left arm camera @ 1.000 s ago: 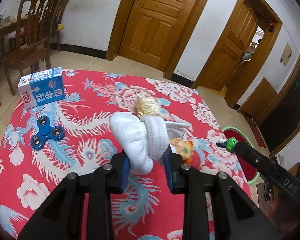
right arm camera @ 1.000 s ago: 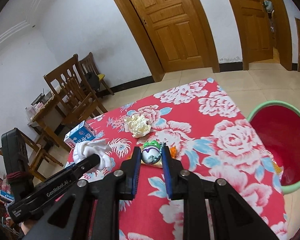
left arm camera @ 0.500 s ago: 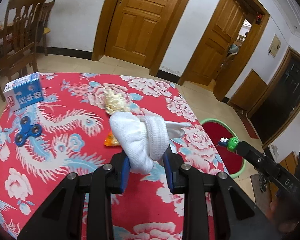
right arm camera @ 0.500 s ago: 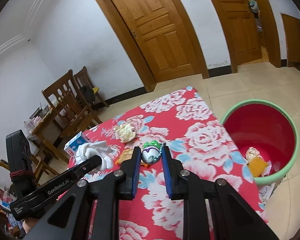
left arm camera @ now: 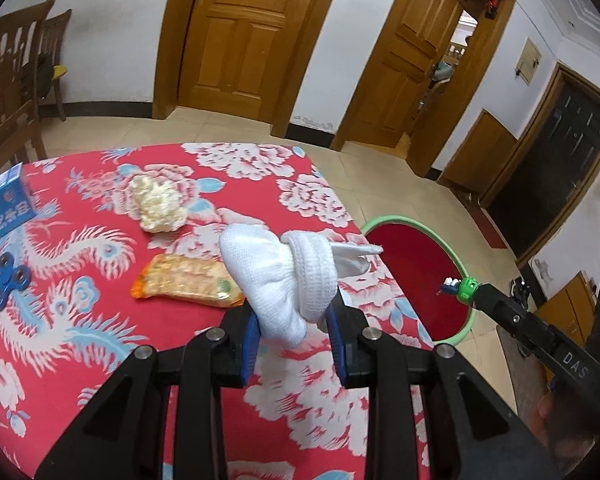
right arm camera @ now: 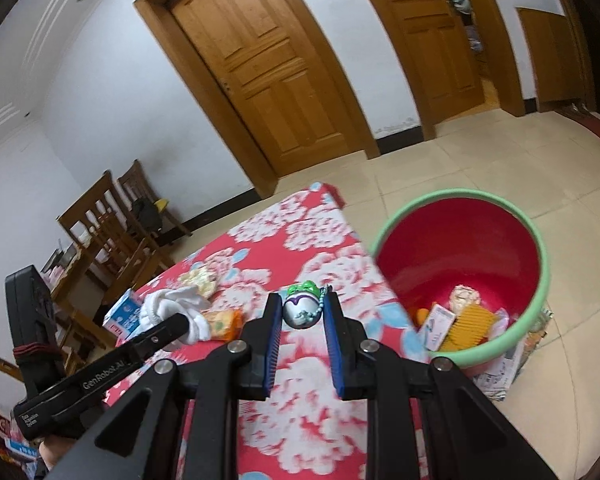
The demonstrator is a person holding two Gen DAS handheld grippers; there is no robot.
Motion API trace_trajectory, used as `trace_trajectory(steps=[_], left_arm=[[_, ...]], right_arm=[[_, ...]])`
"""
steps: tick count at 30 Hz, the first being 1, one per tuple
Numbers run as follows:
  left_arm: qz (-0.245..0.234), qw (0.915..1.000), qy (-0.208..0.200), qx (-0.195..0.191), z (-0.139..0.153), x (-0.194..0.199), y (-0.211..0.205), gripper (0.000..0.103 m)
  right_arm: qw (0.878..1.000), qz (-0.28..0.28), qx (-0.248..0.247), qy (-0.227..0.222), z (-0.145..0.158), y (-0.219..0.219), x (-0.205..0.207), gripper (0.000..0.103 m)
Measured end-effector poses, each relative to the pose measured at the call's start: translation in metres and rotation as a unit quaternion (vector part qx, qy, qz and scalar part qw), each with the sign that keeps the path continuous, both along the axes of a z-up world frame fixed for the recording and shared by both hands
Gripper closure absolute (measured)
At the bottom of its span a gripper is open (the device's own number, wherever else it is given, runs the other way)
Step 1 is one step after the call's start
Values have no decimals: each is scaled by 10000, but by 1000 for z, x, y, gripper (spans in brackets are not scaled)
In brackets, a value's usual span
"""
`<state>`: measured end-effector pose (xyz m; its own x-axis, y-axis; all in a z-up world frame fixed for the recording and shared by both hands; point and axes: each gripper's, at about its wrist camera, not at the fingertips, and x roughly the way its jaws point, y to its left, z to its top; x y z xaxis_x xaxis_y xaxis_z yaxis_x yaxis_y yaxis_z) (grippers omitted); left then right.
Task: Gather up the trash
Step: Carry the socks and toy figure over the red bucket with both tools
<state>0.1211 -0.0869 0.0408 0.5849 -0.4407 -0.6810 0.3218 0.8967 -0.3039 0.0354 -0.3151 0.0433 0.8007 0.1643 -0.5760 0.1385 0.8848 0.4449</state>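
1. The left gripper (left arm camera: 292,316) is pinching a rolled white sock (left arm camera: 284,276) between its blue pads, holding it up over the near edge of the red flowered tablecloth (left arm camera: 80,320)
2. The right gripper (right arm camera: 302,316) is squeezing a small silver-and-green toy ball (right arm camera: 300,312) with a bead chain, hanging just above the table's corner
3. The red bin (right arm camera: 460,248) with the green rim is standing on the floor right beside the table, already holding some wrappers and paper at the bottom
4. Both hands are heading for that bin, I'd say, so the thing now is to get each gripper fully past the rim before letting go; the ball looks likely to bounce or roll off if dropped on the edge
5. The sock is floppy and its loose tail is sticking out to the right, so lowering it well inside the bin seems wise
6. Keeping the two grippers apart over the opening should be avoiding a knock
7. An orange snack packet (left arm camera: 188,284), a crumpled paper wad (left arm camera: 158,208), a blue milk carton (left arm camera: 6,208) and a blue spinner (left arm camera: 8,280) are lying on the cloth, waiting
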Motion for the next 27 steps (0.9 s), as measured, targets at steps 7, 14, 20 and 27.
trace_trajectory(steps=[7,14,20,27], left_arm=[[-223,9997,38,75,-4,8,-25,73],[-392,9991,49,158,-8,15,-48,73],[-540,9983,66,224,-13,19,-63,73],[-654,9974,79,289,-18,26,-78,73]], right_arm=[[9992,-343,114,191,-17,-33,1,80],[9972,-581,140,456,-37,-57,9,80],[9948,-730,192,677,-56,-74,17,80],[9932,-874,164,753,-67,-87,22,79]])
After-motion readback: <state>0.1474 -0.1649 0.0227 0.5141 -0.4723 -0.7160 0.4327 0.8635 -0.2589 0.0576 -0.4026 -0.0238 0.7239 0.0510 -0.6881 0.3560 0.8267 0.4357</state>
